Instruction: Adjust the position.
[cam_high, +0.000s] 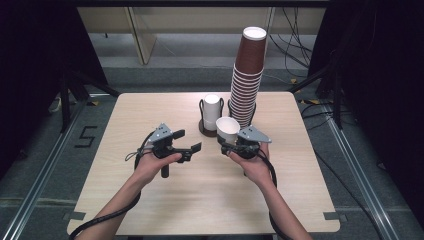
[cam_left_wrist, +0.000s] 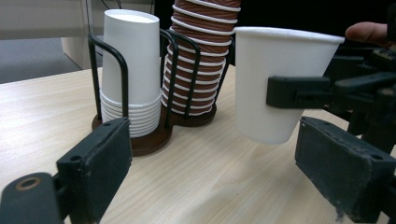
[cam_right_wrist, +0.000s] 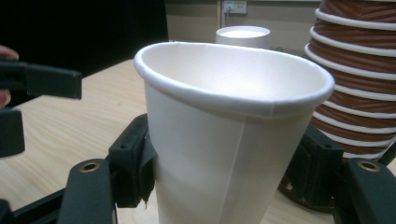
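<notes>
Between right tongs (cam_right_wrist: 224, 186) white cup (cam_right_wrist: 224, 140) gripped upright; left tongs (cam_high: 192, 141) open, empty, just beside

Both grippers are chunky black plastic: left gripper (cam_high: 189, 141) and right gripper (cam_high: 223, 143) each carry a grey triangular top plate (black cable trailing toward 6 o'clock). Bare forearms, no sleeves.

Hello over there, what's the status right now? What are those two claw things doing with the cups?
Right gripper clamped on upright white paper cup, off the table. Left gripper open, empty, beside it. Wire holder's white cup stack and tall brown cup stack close behind.
</notes>
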